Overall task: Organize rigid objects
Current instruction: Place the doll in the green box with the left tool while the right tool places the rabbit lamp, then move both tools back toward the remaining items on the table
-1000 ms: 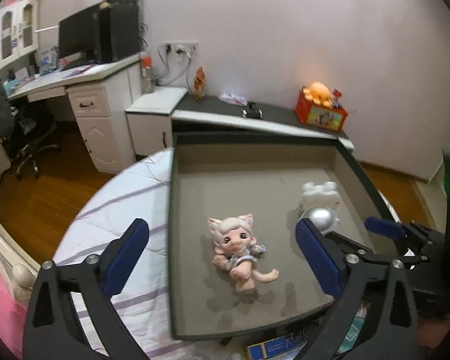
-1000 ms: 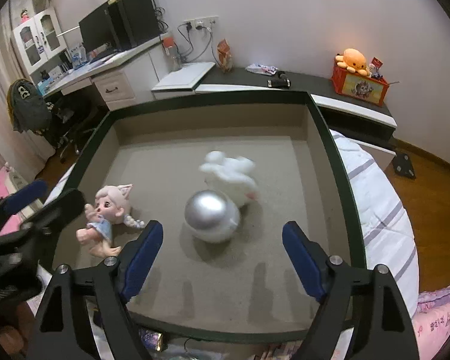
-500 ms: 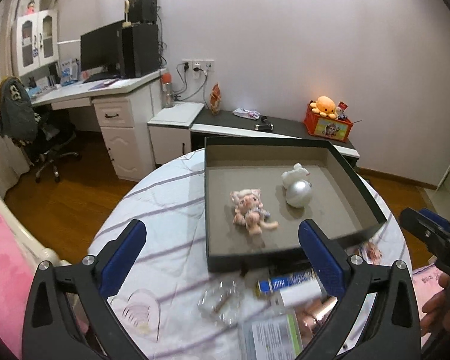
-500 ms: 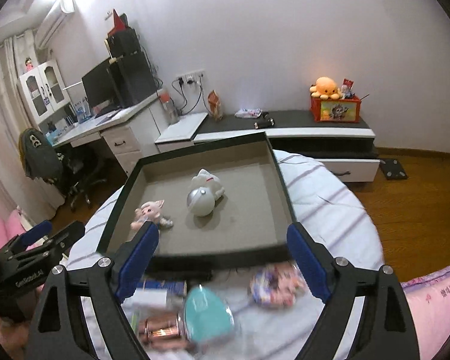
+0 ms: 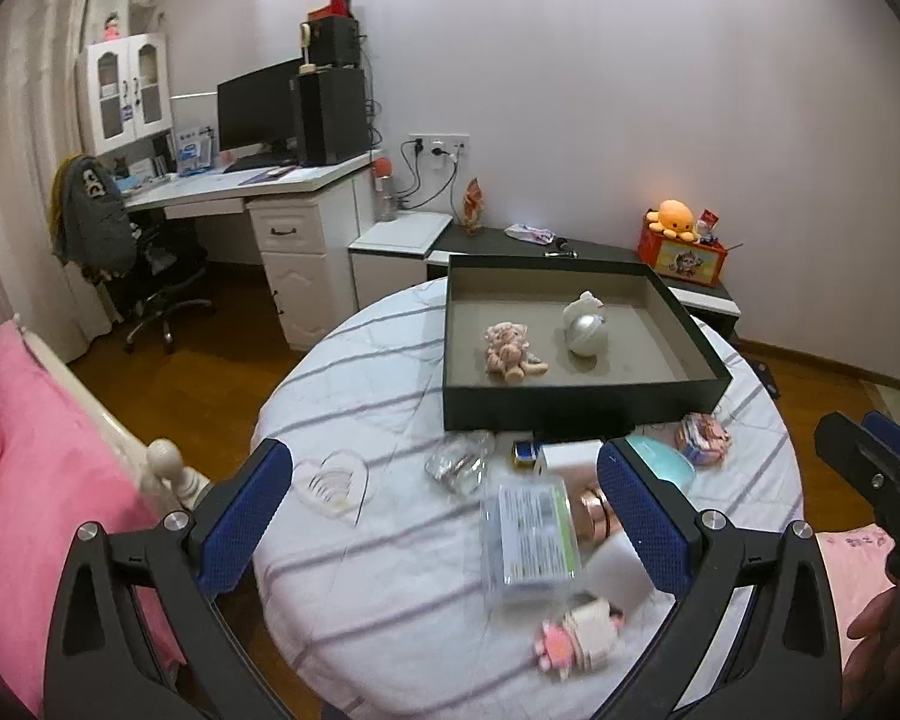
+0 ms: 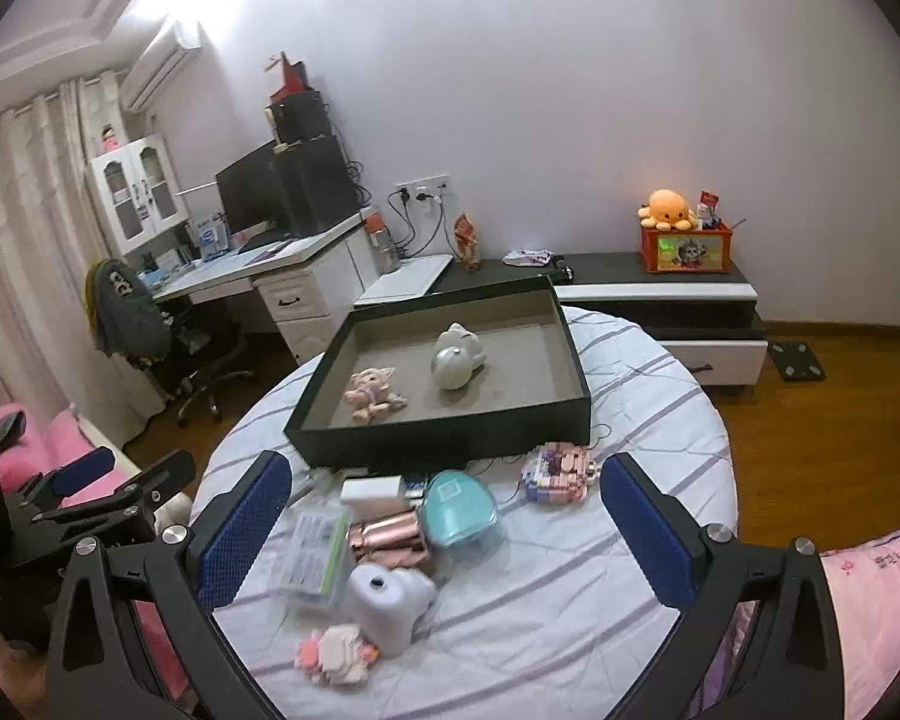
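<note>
A dark shallow box (image 5: 576, 405) (image 6: 438, 441) stands at the far side of a round striped table (image 5: 390, 408) (image 6: 660, 420). In it lie a pink doll (image 5: 510, 350) (image 6: 371, 393), a silver ball (image 5: 583, 336) (image 6: 450, 366) and a white figure (image 5: 582, 303) (image 6: 468, 339). Loose items lie before the box: a clear case (image 5: 528, 540) (image 6: 318, 555), a teal dome (image 6: 459, 507), a rose-gold tube (image 6: 387, 537), a block toy (image 6: 558, 471), a white piece (image 6: 390, 600). My left gripper (image 5: 450, 510) and right gripper (image 6: 441, 528) are open, empty, held above the near table.
A pink bed (image 5: 24, 480) is at the left. A desk with monitor (image 5: 258, 108) and office chair (image 5: 144, 276) stand behind. A low cabinet with an orange toy box (image 6: 687, 246) lines the wall. A heart-shaped clear dish (image 5: 333, 483) lies on the table.
Both grippers have pulled back and up from inside the box to above the near table. The loose items in front of the box have come into view. Both stay open.
</note>
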